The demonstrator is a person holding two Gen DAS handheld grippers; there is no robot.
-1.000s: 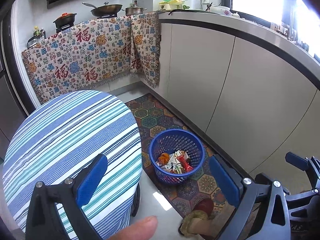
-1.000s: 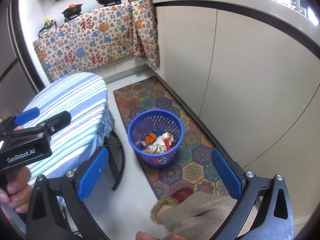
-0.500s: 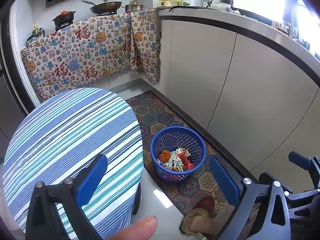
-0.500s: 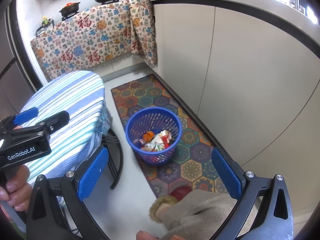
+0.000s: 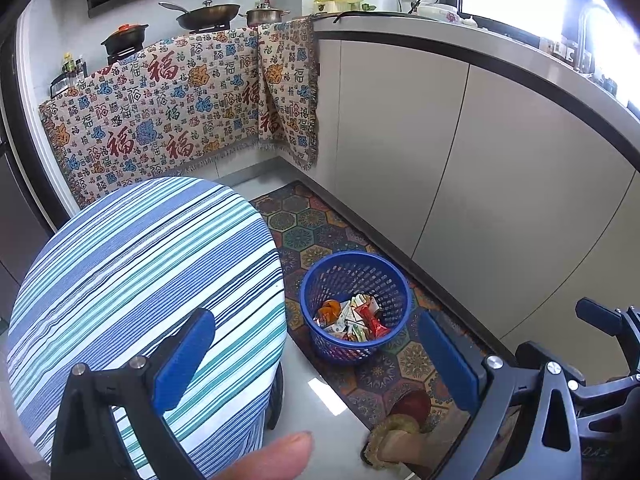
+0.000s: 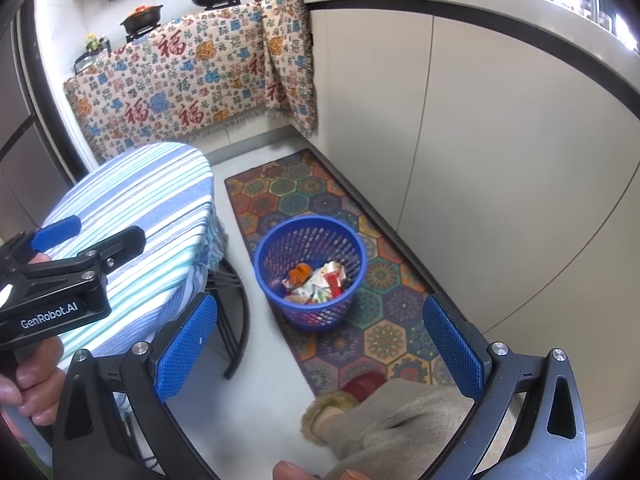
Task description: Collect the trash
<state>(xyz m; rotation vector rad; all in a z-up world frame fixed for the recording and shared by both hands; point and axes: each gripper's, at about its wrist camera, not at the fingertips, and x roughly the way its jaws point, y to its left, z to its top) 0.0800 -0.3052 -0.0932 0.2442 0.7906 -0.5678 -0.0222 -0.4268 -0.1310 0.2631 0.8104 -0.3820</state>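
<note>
A blue perforated trash basket stands on the patterned floor mat; it also shows in the right wrist view. Crumpled wrappers and an orange piece of trash lie inside it, also seen in the right wrist view. My left gripper is open and empty, held high above the floor between table and basket. My right gripper is open and empty, above the mat near the basket. The left gripper's body shows at the left of the right wrist view.
A round table with a striped blue cloth stands left of the basket. White cabinet fronts run along the right under a counter. A patterned cloth hangs below the stove with pans. The person's slippered foot is on the mat.
Both grippers have drifted slightly; the basket sits a little lower and further left in the views. Both stay open and empty.
</note>
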